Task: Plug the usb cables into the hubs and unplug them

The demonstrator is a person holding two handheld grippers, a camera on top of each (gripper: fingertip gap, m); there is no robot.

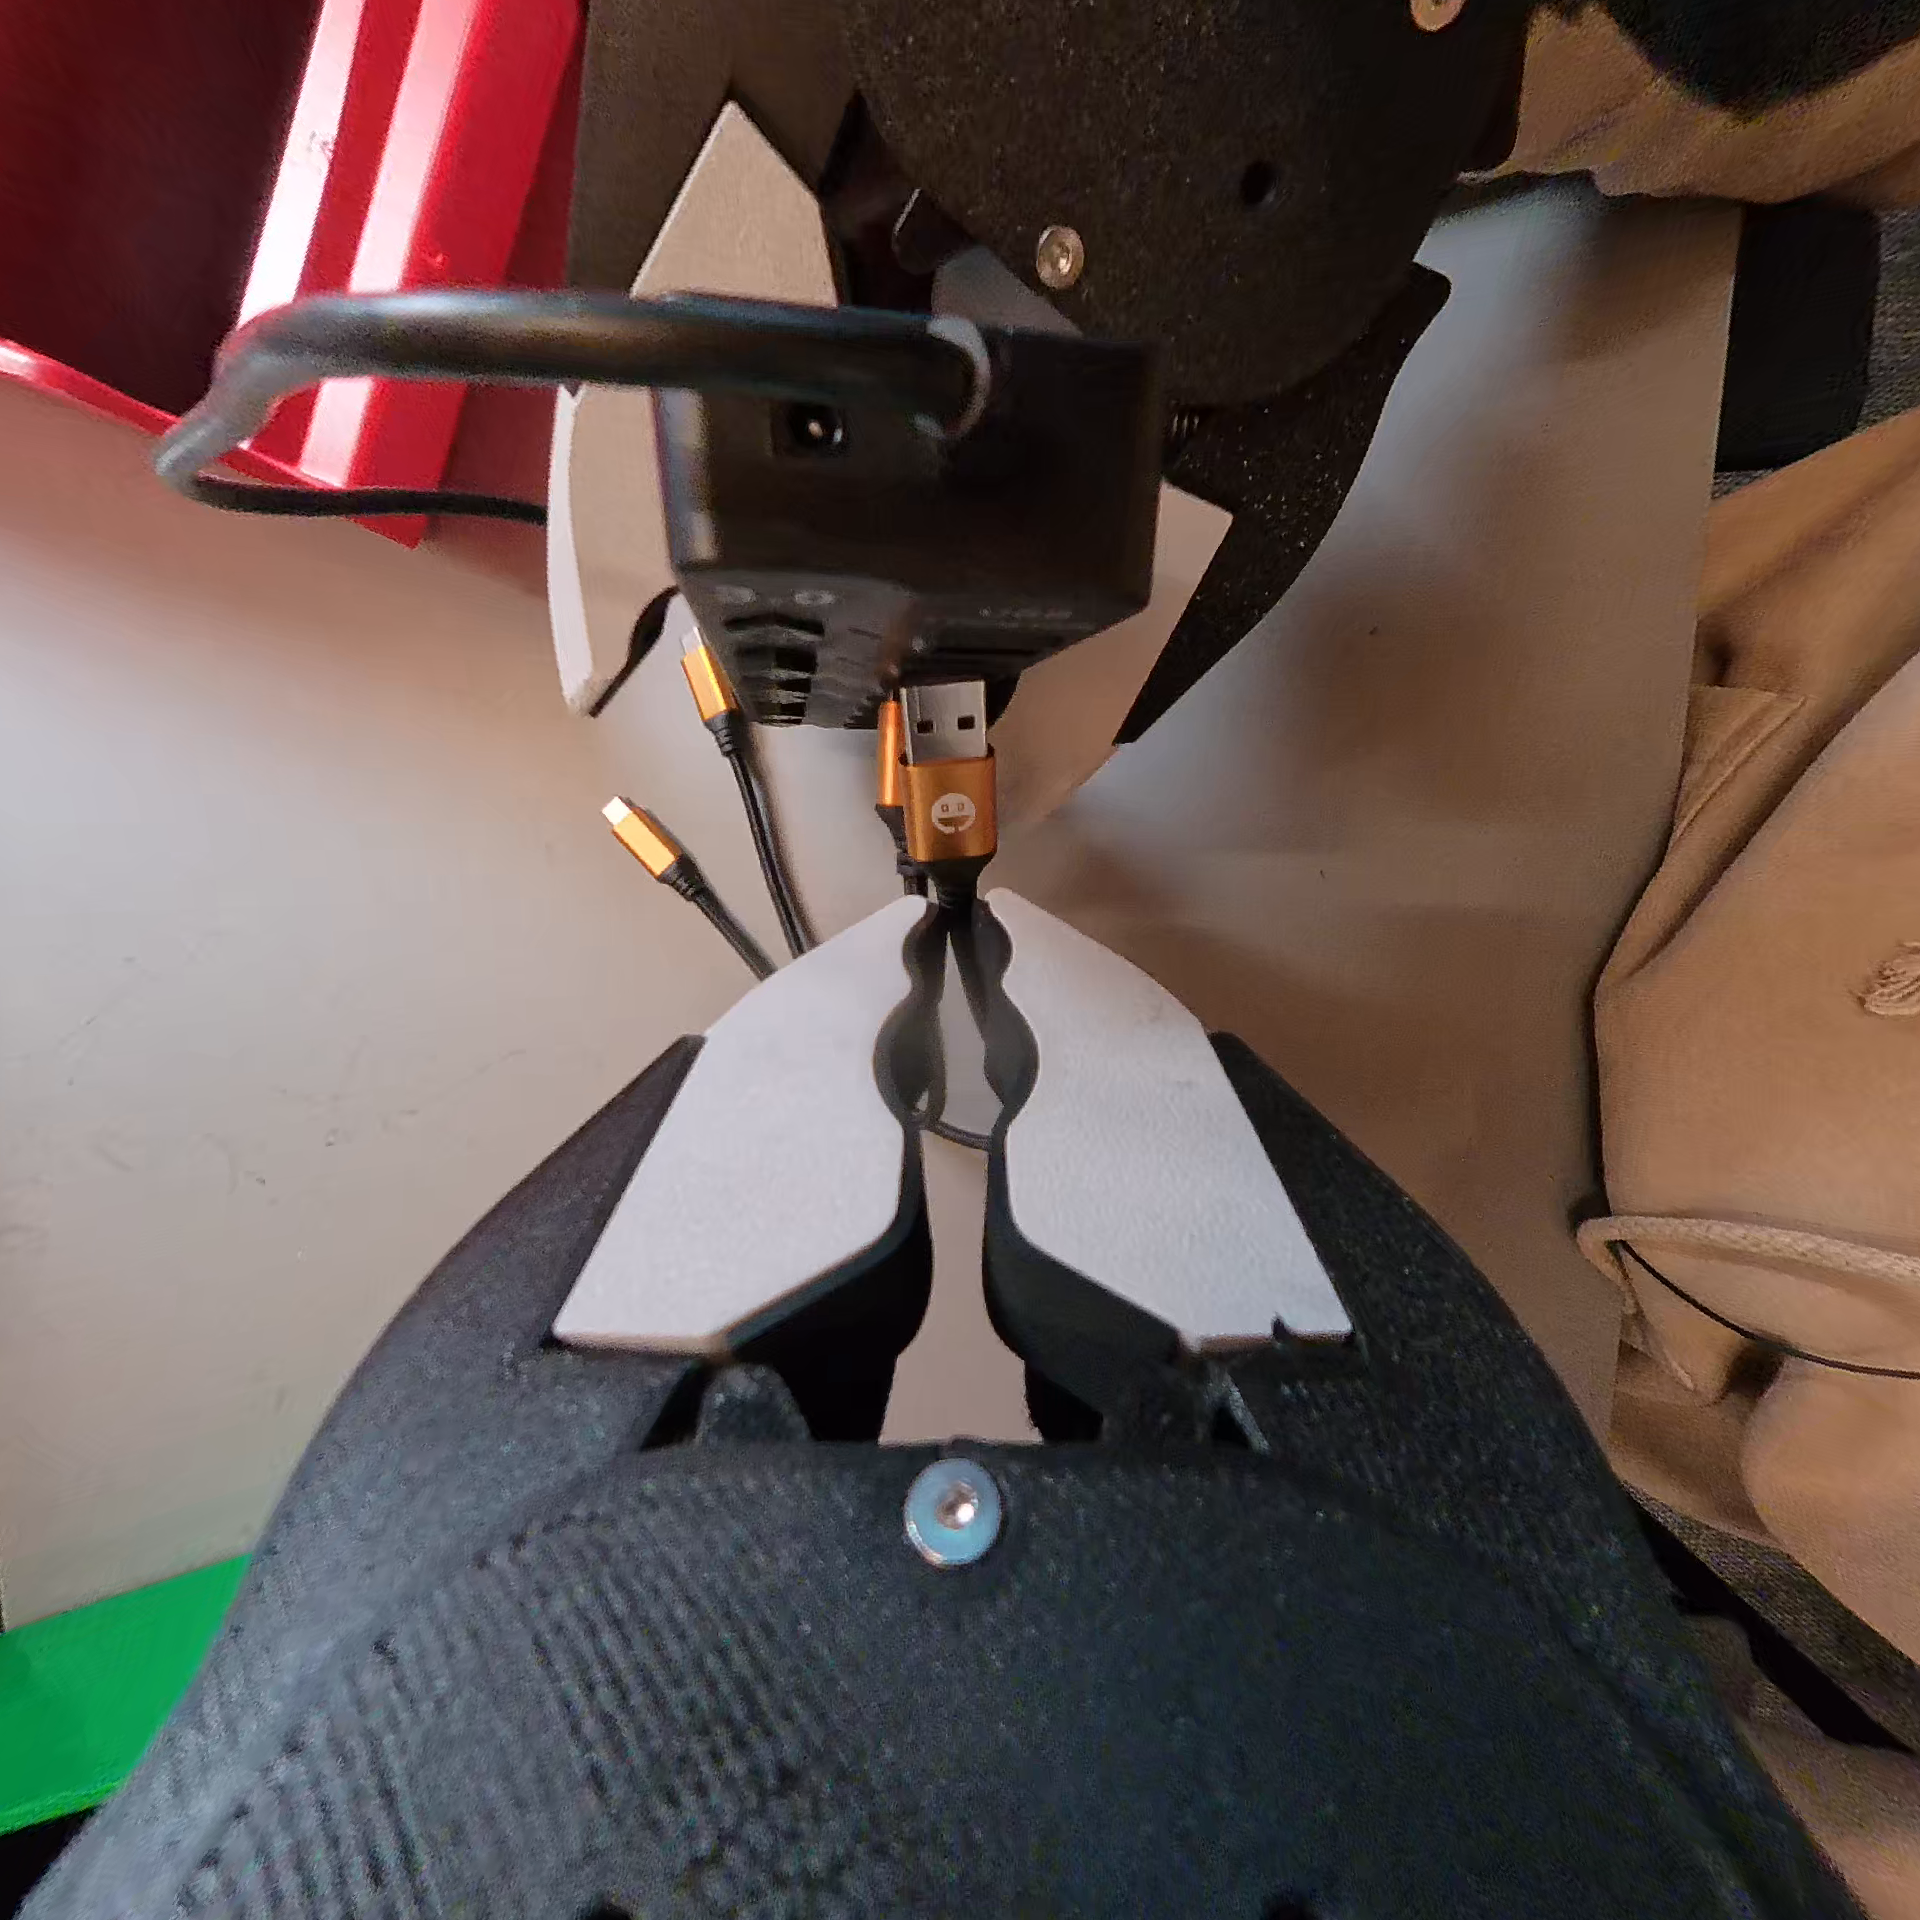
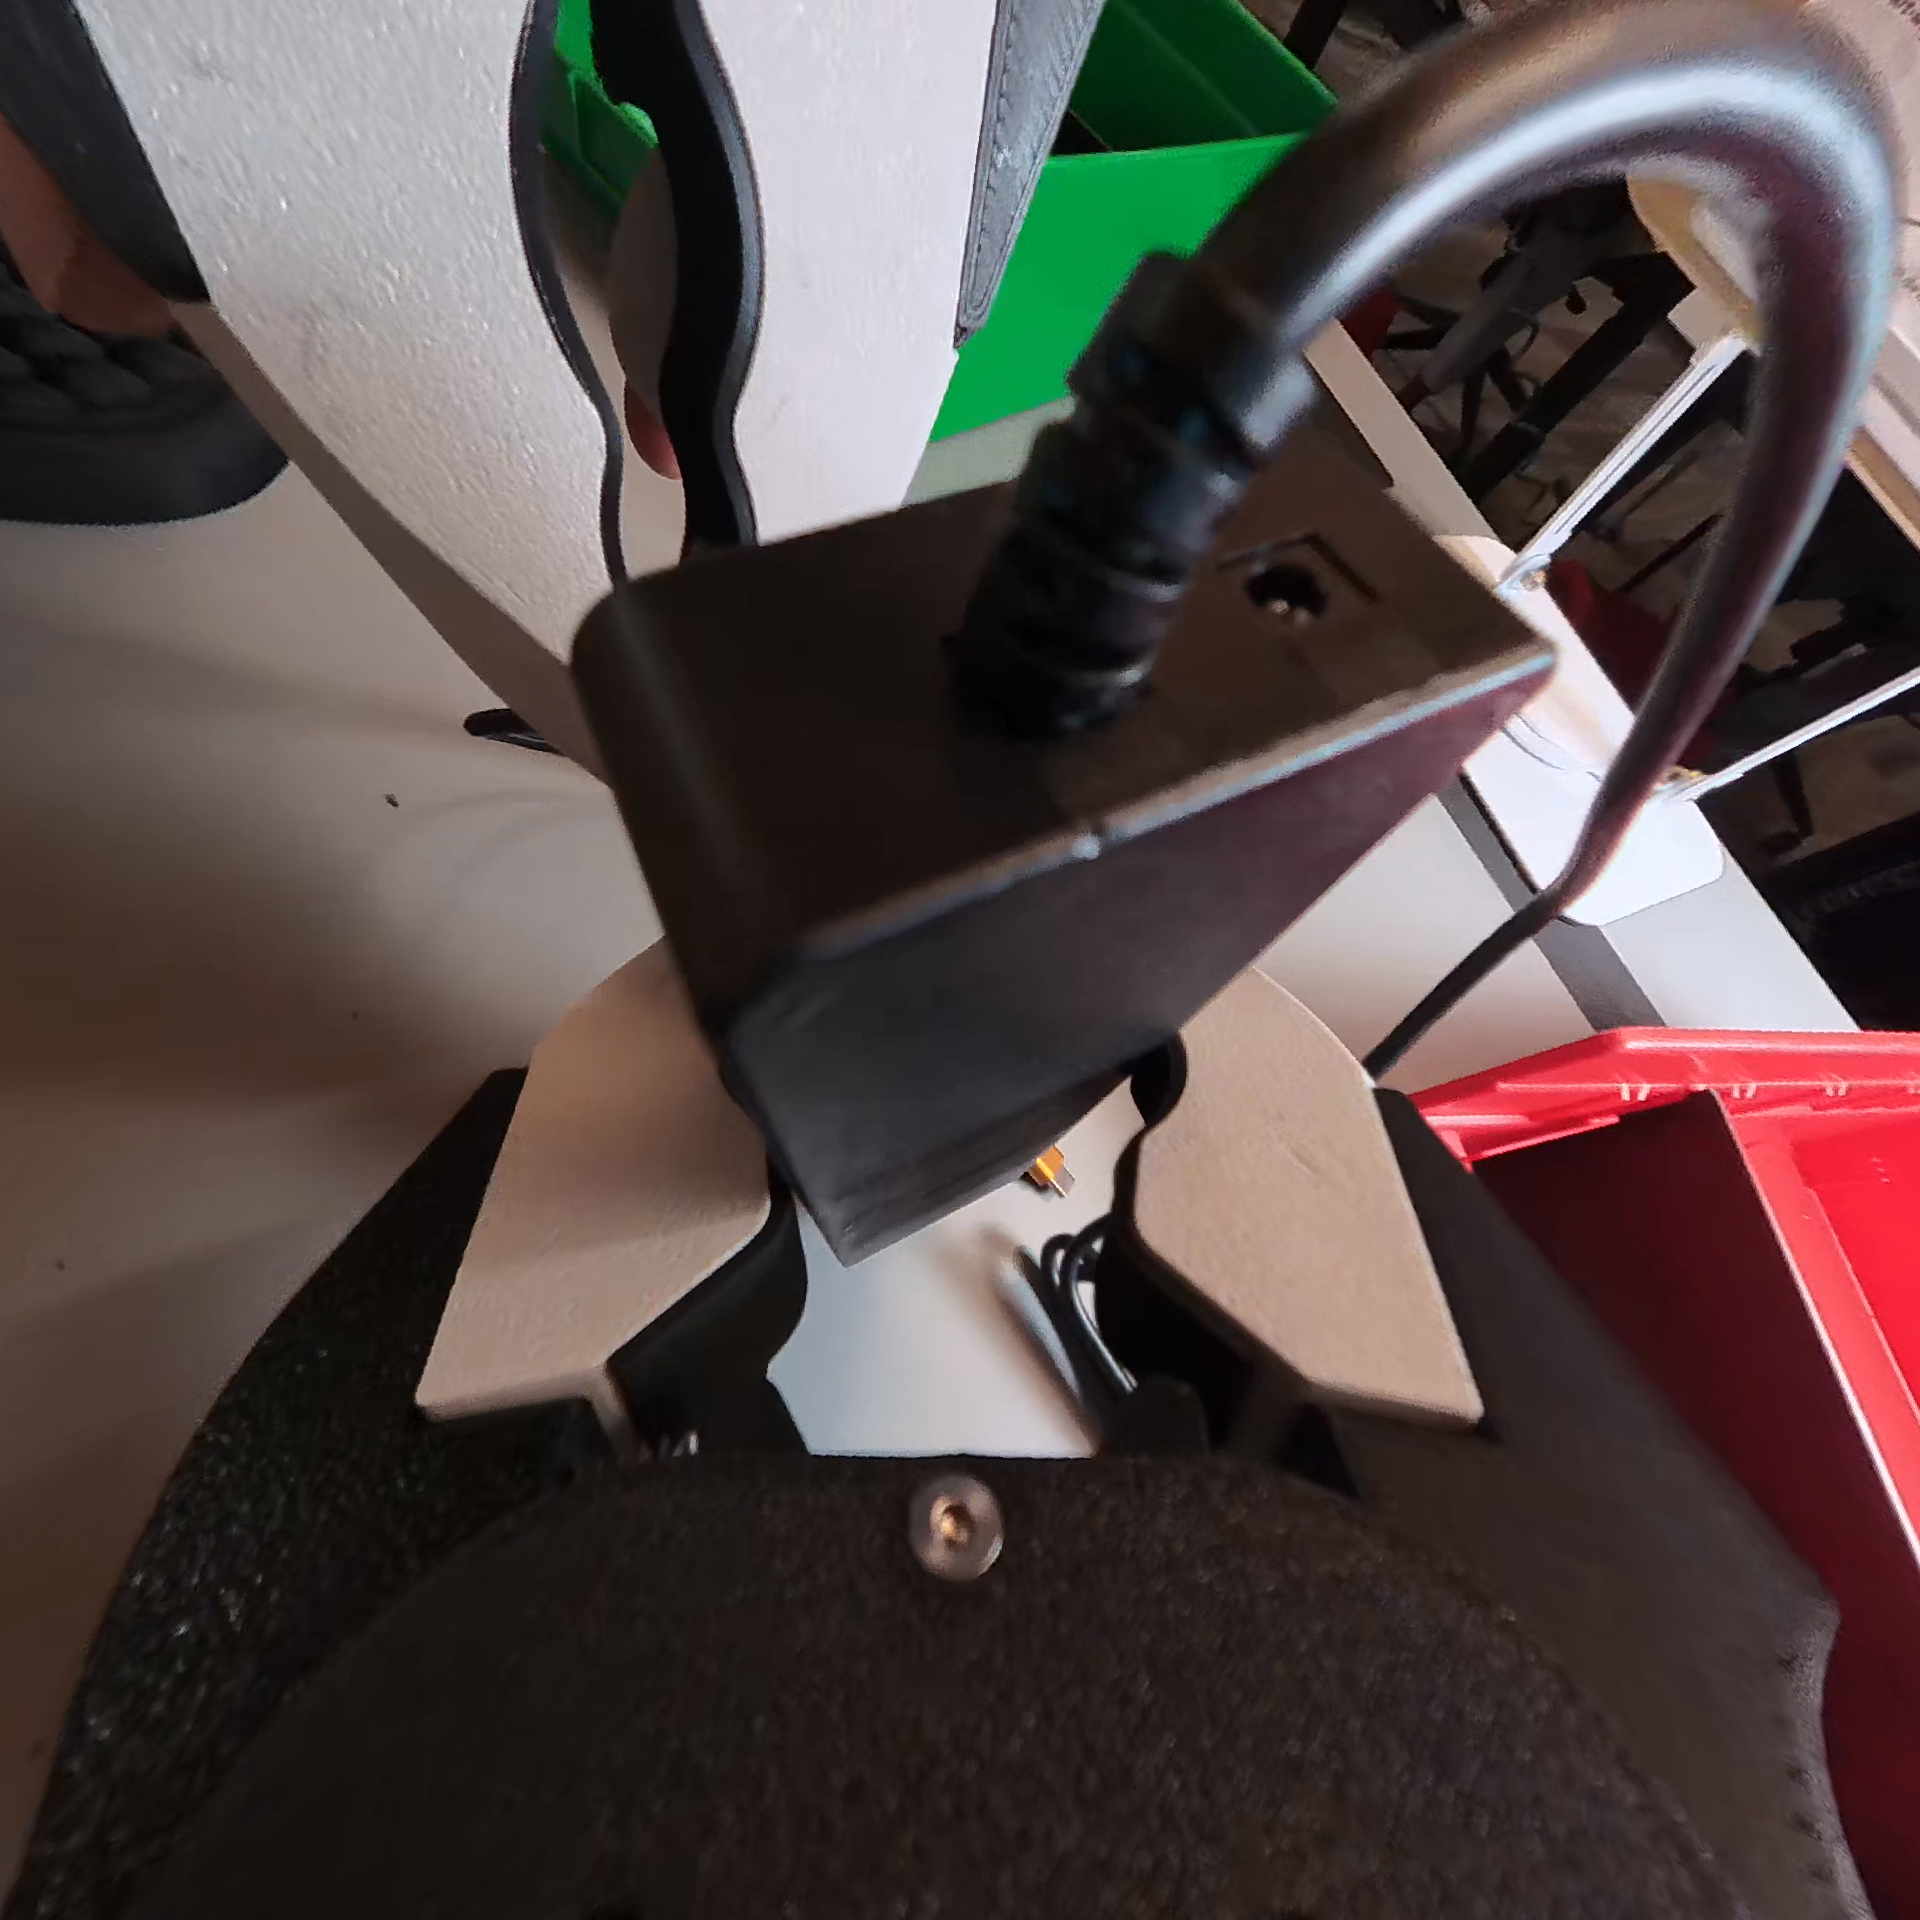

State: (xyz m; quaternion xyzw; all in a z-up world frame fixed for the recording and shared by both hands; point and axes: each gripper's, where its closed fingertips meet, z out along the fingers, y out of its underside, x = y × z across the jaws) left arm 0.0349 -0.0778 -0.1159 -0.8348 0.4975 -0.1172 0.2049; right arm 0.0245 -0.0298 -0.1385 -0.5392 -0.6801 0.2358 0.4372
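The right tool (image 2: pixel 951 1174) clamps the black hub (image 2: pixel 1039 831) steady above the table (image 1: pixel 260 935) while the left tool (image 1: pixel 956 909) pinches the orange USB plug (image 1: pixel 945 800)'s cable, aiming it at a port.

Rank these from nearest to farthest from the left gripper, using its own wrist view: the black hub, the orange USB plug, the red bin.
From the left gripper:
1. orange USB plug, just beyond its fingertips.
2. black hub, straight ahead.
3. red bin, far upper left.

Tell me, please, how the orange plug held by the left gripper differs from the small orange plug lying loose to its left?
The held USB plug is wide and flat-mouthed; the loose plug is slim and small-tipped. The held one stands upright just below the black hub, its cable pinched in the left gripper; the loose one hangs free, tilted left. Both have orange sleeves and black cables.
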